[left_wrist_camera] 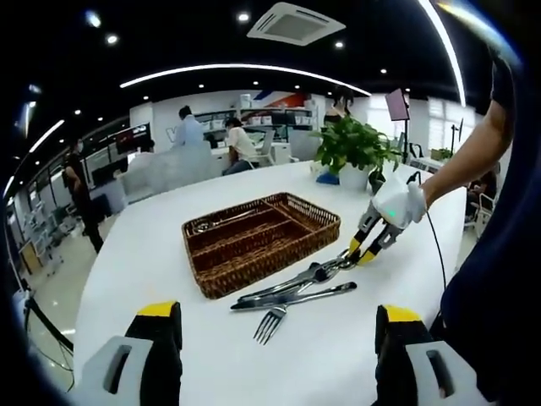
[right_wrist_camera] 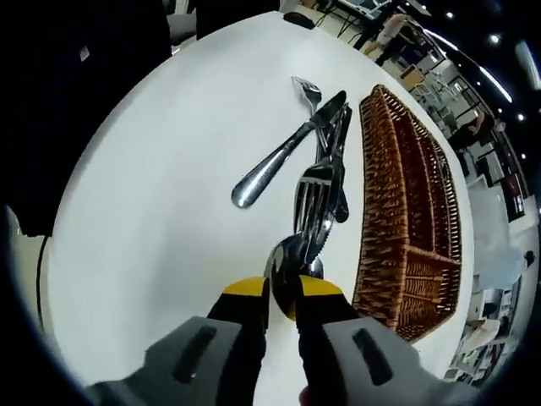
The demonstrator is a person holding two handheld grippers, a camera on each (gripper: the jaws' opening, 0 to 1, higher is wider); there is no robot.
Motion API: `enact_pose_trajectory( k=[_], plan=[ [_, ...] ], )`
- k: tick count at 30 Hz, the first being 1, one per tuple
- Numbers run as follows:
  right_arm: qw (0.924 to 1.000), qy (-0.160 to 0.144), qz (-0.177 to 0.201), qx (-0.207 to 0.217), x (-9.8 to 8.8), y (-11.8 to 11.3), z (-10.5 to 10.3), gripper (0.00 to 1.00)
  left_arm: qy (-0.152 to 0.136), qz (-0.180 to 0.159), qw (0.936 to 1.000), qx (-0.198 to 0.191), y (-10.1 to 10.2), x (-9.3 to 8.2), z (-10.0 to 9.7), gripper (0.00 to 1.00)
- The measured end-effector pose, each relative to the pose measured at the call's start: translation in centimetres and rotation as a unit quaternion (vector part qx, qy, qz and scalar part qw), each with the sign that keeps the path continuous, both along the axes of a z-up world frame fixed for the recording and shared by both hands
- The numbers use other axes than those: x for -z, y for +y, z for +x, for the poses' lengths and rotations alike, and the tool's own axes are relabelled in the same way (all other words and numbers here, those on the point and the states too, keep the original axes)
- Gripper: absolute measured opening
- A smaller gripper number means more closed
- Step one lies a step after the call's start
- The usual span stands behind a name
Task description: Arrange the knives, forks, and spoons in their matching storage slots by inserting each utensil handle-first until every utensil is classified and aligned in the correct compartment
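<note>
Here your right gripper pinches a spoon in the cutlery pile beside the wicker tray; your left gripper hovers wide open, empty.

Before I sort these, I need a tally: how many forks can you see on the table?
2. One fork lies at the far end of the pile, tines out; another lies in the pile near the right gripper. More may be hidden.
</note>
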State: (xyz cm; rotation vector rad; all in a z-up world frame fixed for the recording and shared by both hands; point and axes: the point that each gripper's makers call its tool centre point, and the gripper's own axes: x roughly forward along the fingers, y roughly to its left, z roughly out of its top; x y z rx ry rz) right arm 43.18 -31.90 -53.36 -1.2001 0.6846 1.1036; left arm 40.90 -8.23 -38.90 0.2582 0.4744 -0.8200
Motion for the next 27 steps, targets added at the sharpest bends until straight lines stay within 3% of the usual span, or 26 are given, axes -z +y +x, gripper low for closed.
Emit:
enact_pose_trajectory(
  k=[4,9,15,18,22,23,27],
  plan=[
    [1.0,0.0,0.001,-0.007,0.1,0.4,0.1,0.07,0.016,0.002,0.9999,0.005,-0.3,1.0,-0.6,0.97],
    [0.9999,-0.013,0.01,-0.002,-1.3,0.5,0.6,0.01,0.025,0.012,0.9992,0.03,-1.3,1.9,-0.8,0.96],
    [0.9998,-0.013,0.0,-0.017,-1.6,0.9,-1.0,0.0,0.022,0.021,0.9974,0.066,-2.4,1.8,-0.8,0.95],
    [0.9999,-0.005,0.007,-0.013,-2.0,1.1,-1.8,0.0,0.021,0.019,0.9974,0.066,-2.3,1.8,-0.5,0.95],
    [0.9996,0.018,0.023,0.002,-2.5,1.2,-2.5,0.0,0.023,0.019,0.9969,0.072,-2.4,1.9,-0.5,0.95],
    [0.998,0.042,0.044,0.018,-2.6,1.5,-2.9,0.0,0.024,0.02,0.9967,0.075,-2.5,1.9,-0.5,0.95],
    [0.9933,0.084,0.072,0.033,-3.6,1.8,-3.4,0.0,0.026,0.022,0.996,0.083,-2.6,2.1,-0.7,0.95]
  ],
)
